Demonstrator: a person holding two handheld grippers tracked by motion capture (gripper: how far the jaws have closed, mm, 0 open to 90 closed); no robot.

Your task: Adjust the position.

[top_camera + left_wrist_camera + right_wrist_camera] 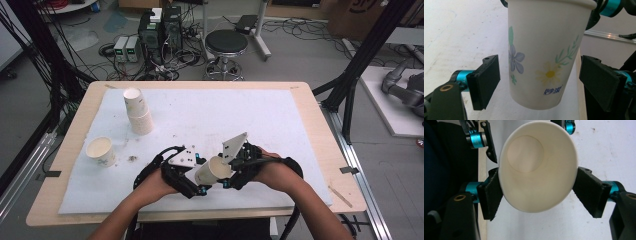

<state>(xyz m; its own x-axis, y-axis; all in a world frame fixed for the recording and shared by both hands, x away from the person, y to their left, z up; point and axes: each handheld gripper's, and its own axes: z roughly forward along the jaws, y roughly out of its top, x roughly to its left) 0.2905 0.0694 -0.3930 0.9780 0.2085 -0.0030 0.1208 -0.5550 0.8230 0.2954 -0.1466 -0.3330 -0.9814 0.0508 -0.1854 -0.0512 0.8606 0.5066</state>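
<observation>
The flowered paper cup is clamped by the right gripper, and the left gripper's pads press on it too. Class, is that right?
Not quite. The right gripper does clamp the flowered paper cup, but the left gripper is open: the left gripper view shows gaps between its pads and the cup.

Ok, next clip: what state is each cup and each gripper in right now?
Held cup: empty, squeezed oval at the rim, lifted off the table, tilted.
Right gripper: shut on the held cup.
Left gripper: open around the held cup's lower part, pads apart from it.
Stacked cups: upside down, one on the other.
Single cup: upright, mouth up.
</observation>
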